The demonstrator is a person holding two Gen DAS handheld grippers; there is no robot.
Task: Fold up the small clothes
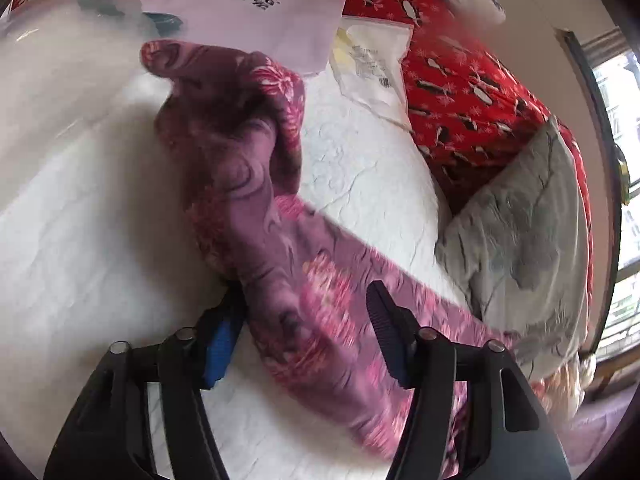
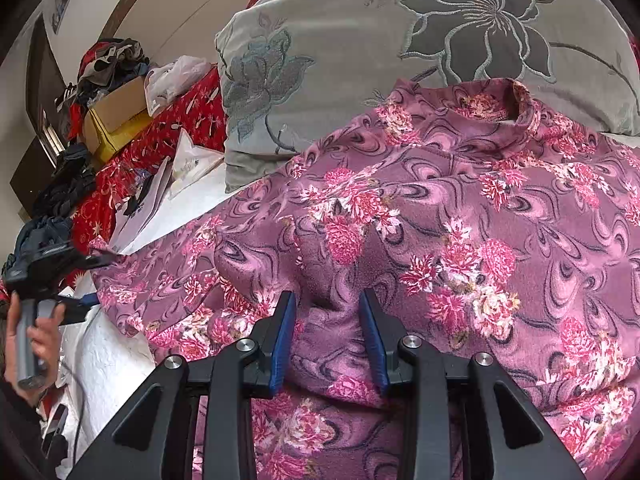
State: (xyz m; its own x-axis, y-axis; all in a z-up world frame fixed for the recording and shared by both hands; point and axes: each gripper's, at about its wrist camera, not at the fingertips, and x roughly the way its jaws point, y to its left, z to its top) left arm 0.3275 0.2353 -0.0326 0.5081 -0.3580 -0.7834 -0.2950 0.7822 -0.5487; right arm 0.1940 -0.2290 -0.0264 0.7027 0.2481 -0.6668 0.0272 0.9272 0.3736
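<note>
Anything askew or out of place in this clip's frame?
The purple floral fleece top lies rumpled: one sleeve trails twisted across the white sheet, and its collar rides onto the grey flower-embroidered pillow.

Home bedroom: bed [image 1: 360, 168], pillow [image 2: 360, 40], clothes pile [image 2: 112, 60].

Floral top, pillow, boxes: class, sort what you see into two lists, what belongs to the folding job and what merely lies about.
Belongs to the job:
- purple floral top
- left gripper, fabric between its jaws
- right gripper, fabric between its jaws

Just lying about:
- grey flowered pillow
- cardboard boxes
- white printed shirt
- red blanket
</note>
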